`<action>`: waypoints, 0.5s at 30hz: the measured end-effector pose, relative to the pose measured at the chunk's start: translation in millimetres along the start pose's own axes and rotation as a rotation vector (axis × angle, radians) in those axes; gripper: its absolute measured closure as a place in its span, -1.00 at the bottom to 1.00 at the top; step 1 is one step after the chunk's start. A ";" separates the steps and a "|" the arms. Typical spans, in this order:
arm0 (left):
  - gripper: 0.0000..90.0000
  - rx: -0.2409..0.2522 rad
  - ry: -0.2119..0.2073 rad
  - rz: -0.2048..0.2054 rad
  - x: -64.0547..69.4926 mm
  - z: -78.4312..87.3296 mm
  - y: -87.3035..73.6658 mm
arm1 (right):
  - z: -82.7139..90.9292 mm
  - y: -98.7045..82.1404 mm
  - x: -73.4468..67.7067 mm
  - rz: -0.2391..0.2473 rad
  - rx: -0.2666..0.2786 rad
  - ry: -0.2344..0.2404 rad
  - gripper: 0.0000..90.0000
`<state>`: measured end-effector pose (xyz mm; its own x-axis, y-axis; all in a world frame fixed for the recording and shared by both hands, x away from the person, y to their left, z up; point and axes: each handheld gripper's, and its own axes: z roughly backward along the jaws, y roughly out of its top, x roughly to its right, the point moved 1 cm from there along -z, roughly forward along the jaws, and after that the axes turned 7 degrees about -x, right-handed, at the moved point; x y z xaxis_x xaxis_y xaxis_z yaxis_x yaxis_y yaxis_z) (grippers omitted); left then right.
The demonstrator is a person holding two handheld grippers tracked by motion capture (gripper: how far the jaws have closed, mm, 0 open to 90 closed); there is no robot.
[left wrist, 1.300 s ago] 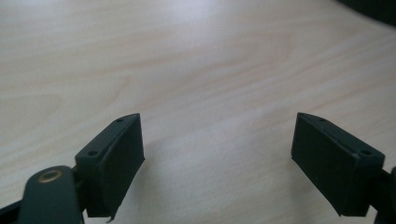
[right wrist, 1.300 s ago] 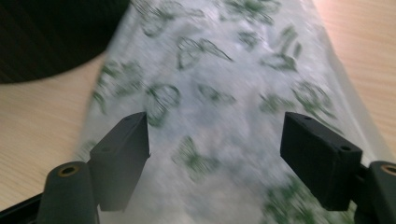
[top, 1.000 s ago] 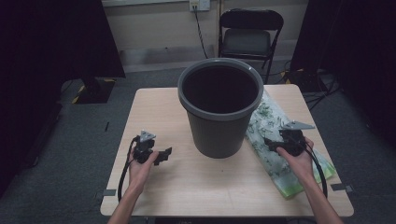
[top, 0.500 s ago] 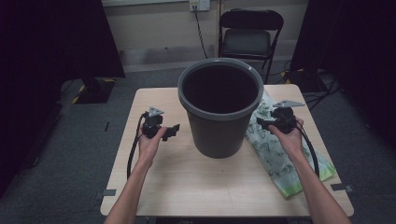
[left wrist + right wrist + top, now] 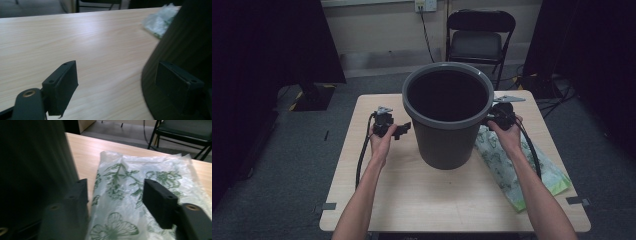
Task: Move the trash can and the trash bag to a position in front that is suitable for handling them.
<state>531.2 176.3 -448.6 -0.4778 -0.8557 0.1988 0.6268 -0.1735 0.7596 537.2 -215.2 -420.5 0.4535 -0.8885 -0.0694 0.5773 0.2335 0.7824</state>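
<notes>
A large dark grey bucket (image 5: 447, 115) stands upright and empty at the middle of the wooden table (image 5: 377, 200). My left gripper (image 5: 399, 131) is held just left of the bucket's wall, below the rim; in the left gripper view it (image 5: 117, 85) is open, with bare table between the jaws and the bucket (image 5: 185, 37) behind the right jaw. My right gripper (image 5: 492, 119) is at the bucket's right side near the rim. Its jaws have just been closing but it (image 5: 117, 197) is still open. The folded green-printed plastic bag (image 5: 130, 202) lies on the table past them, not gripped.
The plastic bag (image 5: 512, 175) stretches along the table's right side toward the near edge. A black folding chair (image 5: 482, 35) stands behind the table, with cables on the floor at the right. Bare tabletop lies in front of the bucket.
Both hands have moved away from the person along the table, to either side of the bucket. The right gripper has left the bag and risen toward the rim.
</notes>
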 end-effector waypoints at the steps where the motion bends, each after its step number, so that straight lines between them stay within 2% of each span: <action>1: -0.60 0.011 -0.027 -0.006 2.8 -0.8 0.1 | 0.9 -0.6 -0.8 -0.008 -0.003 0.021 -0.19; 2: -0.53 0.021 -0.019 -0.008 5.8 -0.6 0.2 | 1.4 -1.3 -0.7 -0.015 -0.003 0.031 -0.24; 4: -0.38 0.025 -0.005 -0.027 9.3 0.9 0.5 | 2.8 -2.7 -2.2 -0.019 -0.003 0.044 -0.09; 7: -0.18 0.008 -0.012 -0.066 13.5 6.6 0.8 | 5.8 -2.8 -8.0 -0.003 -0.005 0.031 0.06; 9: -0.09 -0.002 0.003 -0.082 15.4 10.2 0.2 | 7.4 -3.4 -11.4 -0.001 -0.011 0.040 0.07; 12: 0.00 -0.008 -0.020 -0.052 16.0 17.4 -6.2 | 10.6 -7.8 -15.6 0.000 -0.012 0.073 0.10; 15: 0.00 -0.023 -0.028 -0.068 18.7 26.7 -12.6 | 16.1 -14.4 -20.9 -0.008 -0.010 0.105 0.09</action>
<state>497.9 175.5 -437.9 -0.5362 -0.8279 0.1646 0.6065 -0.2422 0.7573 508.4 -206.3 -420.4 0.5174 -0.8441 -0.1405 0.5879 0.2313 0.7752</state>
